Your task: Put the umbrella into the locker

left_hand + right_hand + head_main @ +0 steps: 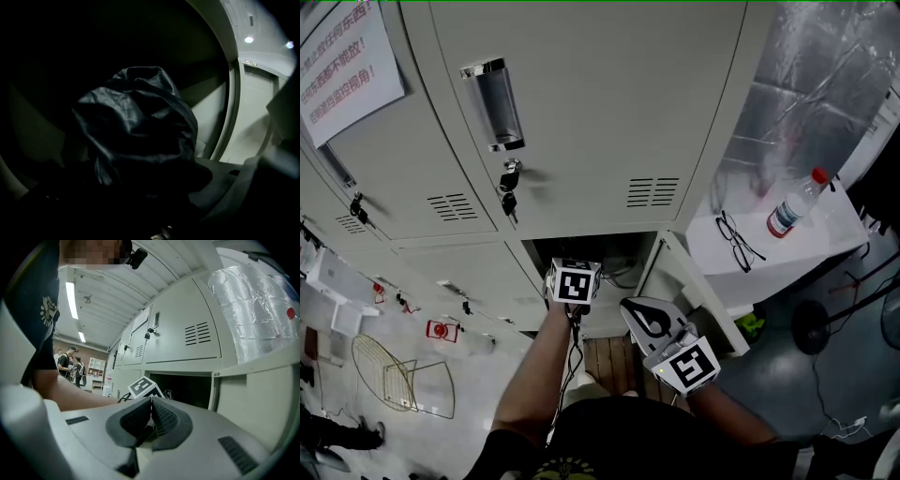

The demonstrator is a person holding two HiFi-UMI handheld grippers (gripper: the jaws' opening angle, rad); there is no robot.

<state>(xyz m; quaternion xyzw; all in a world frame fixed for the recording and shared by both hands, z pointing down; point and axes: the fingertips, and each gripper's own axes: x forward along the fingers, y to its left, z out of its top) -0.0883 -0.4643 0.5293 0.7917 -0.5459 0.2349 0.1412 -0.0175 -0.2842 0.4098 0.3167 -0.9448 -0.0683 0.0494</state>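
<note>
Umbrella (136,126): folded, black fabric bunched, inside the dark open locker compartment (623,251), pinched between the jaws of the left gripper (574,283), itself reaching into the opening below the closed keyed door (581,112). Right gripper (151,401): outside the locker, near the swung-open compartment door (694,295), jaws pressed together, pads touching, nothing between them. On the white ledge (825,239) to the right: spectacles (737,240) beside a clear bottle (792,206) with red cap.
</note>
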